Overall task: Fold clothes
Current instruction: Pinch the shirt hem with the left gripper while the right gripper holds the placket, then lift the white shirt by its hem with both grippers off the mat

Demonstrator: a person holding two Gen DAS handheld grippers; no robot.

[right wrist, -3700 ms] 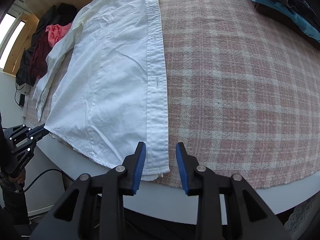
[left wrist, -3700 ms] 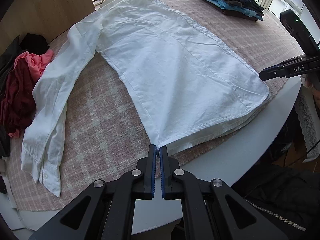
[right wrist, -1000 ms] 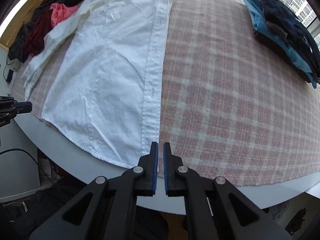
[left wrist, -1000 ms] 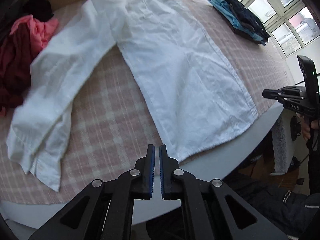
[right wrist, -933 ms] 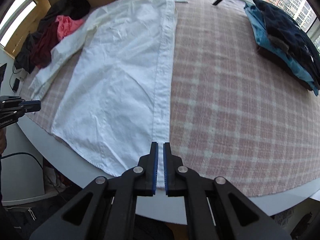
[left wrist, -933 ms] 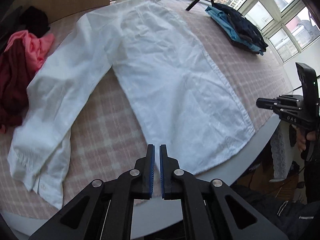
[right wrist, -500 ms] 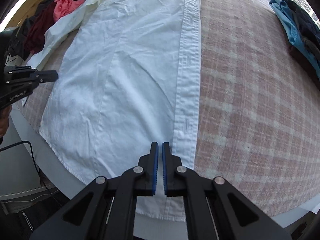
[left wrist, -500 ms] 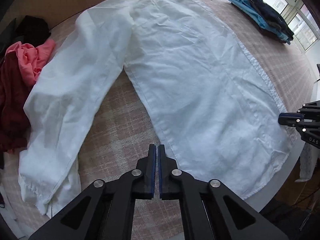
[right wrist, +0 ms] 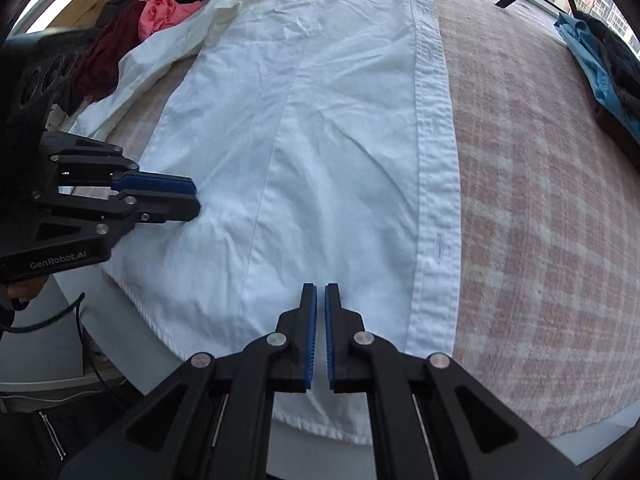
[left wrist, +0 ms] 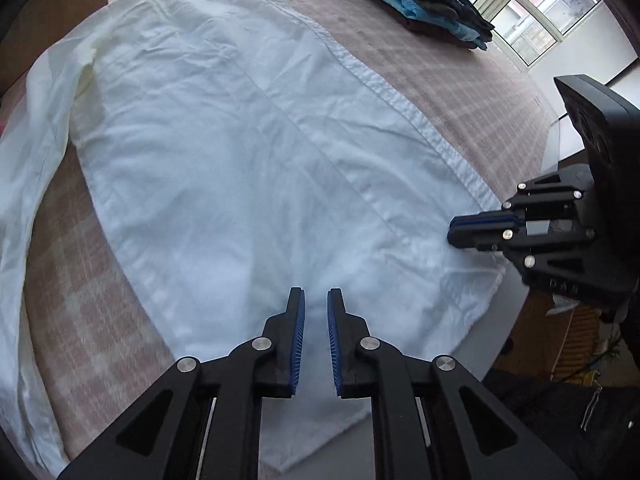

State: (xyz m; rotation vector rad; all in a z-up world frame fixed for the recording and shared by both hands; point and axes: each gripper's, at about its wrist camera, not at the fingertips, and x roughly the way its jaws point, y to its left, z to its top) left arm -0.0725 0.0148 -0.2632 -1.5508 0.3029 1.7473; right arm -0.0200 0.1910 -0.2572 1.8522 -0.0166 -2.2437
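left tongs (left wrist: 316, 300) pointing steeply down, jaws just parted slightly, nothing between, right tongs (right wrist: 321, 294) closed, empty

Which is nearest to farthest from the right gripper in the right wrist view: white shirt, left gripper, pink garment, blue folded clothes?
1. White button-up shirt: directly under the right gripper, near the hem.
2. Left gripper: off to the left, over the shirt's side edge.
3. Crumpled pink garment at far left and the folded blue clothes at far right: both clearly farther, too close to rank.
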